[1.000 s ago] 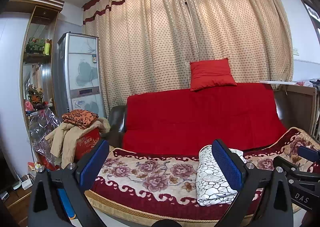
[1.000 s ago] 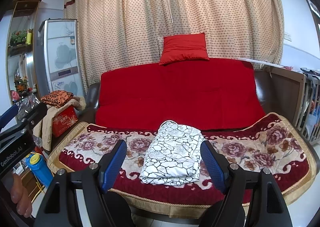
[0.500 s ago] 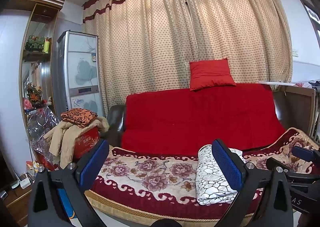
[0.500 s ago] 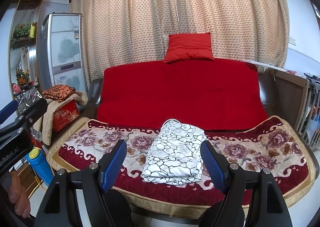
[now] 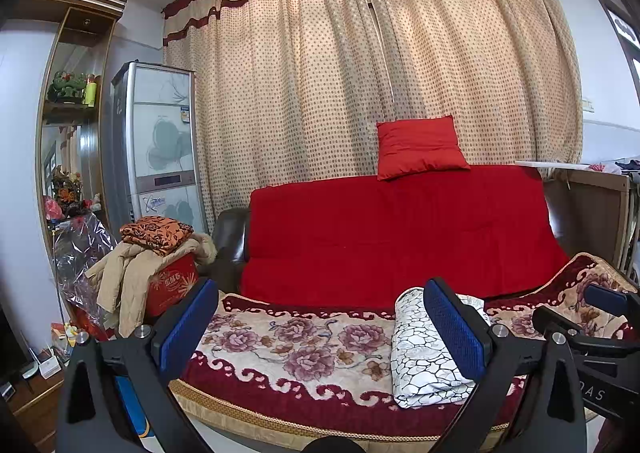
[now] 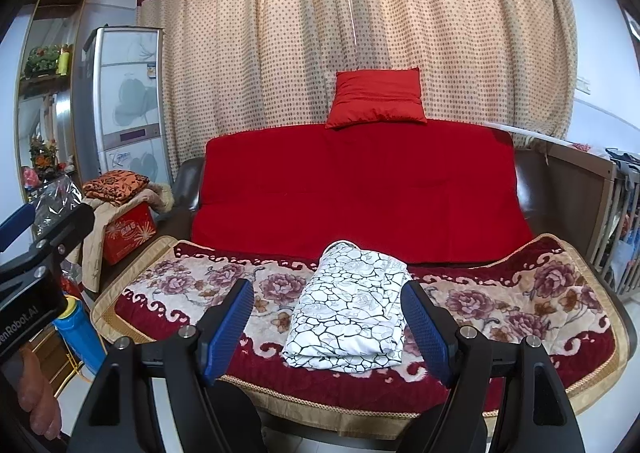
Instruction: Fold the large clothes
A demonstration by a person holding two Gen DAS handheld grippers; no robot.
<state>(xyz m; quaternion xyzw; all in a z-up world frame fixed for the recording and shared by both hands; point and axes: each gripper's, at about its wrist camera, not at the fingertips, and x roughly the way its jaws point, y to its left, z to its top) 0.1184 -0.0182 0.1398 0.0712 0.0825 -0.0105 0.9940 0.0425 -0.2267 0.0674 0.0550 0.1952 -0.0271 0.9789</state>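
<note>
two grippers, both off the cloth, and almost nothing has changed over the last second: the view from your right hand has pulled back a touch and the folded bundle sits lower and slightly smaller between its fingers than before; your left view is the same as a second ago. my read: the fold is done and you're backing away, not setting up another crease.

left to right:
- far left, a wood shelf unit point(image 5: 68, 141) with ornaments, then a tall cabinet point(image 5: 160, 149) with glossy panels and a flower print.
- below it, a red box point(image 5: 170, 287) with a tan coat point(image 5: 120, 277) draped over it and an orange patterned cloth point(image 5: 156, 229) folded on top. could be more laundry, can't confirm.
- left gripper point(image 5: 320, 327): jaws spread wide, nothing between the ribbed blue pads, only the sofa behind.
- sofa point(image 6: 360, 189): plush red throw on the back, quilted floral seat cover point(image 6: 520, 301) with a maroon scroll border and a woven gold edge, dark leather arms showing at the sides.
- folded bundle point(image 6: 348, 317): white cloth with a black cracked-stone print, thin and soft, layered into a rough rectangle, lying near the front of the seat cover, about mid-seat. stacked edges show at the near end, top slightly puffy.
- right gripper point(image 6: 328, 329): jaws wide apart, empty; the bundle only lines up between them in view, no contact.
- red pillow point(image 6: 376, 97), satin-looking, perched on the sofa back against the dotted beige curtain point(image 6: 360, 13).
- far right, a wooden panel point(image 6: 572, 189), slatted rails past it.
</note>
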